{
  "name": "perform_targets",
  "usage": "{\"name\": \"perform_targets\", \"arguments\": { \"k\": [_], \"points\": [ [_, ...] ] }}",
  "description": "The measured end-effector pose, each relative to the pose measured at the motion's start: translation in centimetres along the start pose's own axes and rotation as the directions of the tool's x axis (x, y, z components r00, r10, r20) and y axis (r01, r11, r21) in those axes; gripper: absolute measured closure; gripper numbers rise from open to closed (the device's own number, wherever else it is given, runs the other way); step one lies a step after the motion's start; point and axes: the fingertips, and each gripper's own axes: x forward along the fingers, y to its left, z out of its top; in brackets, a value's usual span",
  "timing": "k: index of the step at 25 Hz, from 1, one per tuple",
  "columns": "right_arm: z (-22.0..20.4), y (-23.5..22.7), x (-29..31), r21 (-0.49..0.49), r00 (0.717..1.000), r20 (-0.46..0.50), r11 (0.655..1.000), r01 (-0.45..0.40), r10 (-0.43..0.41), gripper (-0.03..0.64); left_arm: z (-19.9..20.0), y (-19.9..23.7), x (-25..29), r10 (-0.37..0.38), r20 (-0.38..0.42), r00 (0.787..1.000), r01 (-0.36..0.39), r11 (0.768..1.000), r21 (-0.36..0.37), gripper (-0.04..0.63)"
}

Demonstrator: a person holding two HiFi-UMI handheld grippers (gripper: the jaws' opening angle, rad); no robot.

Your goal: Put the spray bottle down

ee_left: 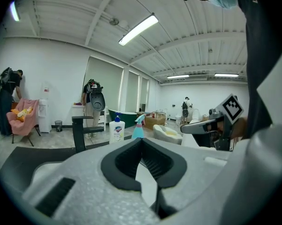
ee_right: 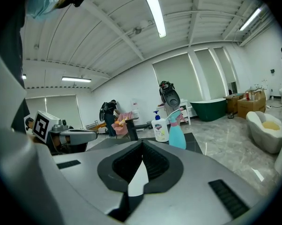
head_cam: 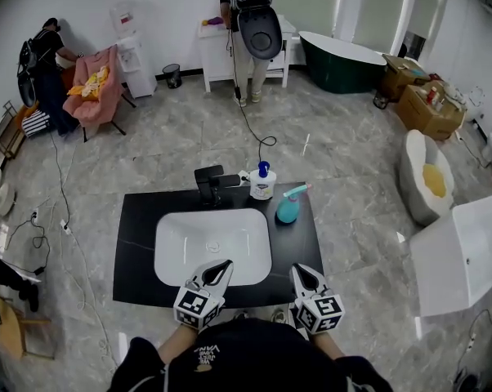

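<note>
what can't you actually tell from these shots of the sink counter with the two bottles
- Label print on the soap bottle: too small to read in the head view and in both gripper views.
- Lower part of the spray bottle in the left gripper view: hidden behind the left gripper.
- How much liquid the spray bottle holds: too small in the head view, and no level shows through its teal body in the gripper views.

Looks like a large open hall staged as a mock bathroom, not a home: freestanding black worktop (head_cam: 136, 247) with white basin (head_cam: 168, 229) on marble-tile floor (head_cam: 356, 166), green bathtub (head_cam: 348, 64), cardboard boxes (head_cam: 426, 109), trailing cable (head_cam: 248, 114), strip light (ee_right: 155, 14) overhead.
</note>
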Motion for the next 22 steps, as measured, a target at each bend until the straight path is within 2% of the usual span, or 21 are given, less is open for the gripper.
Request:
{"name": "perform_targets", "arguments": {
  "k": [9, 14, 22],
  "points": [
    [-0.30, 0.40, 0.74, -0.012, 1.000, -0.029, 1.000, -0.013, 0.013, 0.615, 0.73, 0.80, -0.51, 0.030, 0.008, 1.000, -0.030, 1.000, 0.002, 0.577],
    [-0.58, 0.15, 0.87, -0.006, 1.000, -0.030, 1.000, -0.009, 0.008, 0.615, 0.34, 0.90, -0.57, 0.039, -0.016, 0.999, -0.039, 0.999, -0.006, 0.577],
    [-0.94, -0.19, 0.53, 0.005, 0.999, -0.033, 1.000, 0.001, -0.001, 0.615, -0.10, 0.54, -0.25, 0.020, 0.002, 1.000, -0.020, 1.000, -0.001, 0.577]
  ]
}}
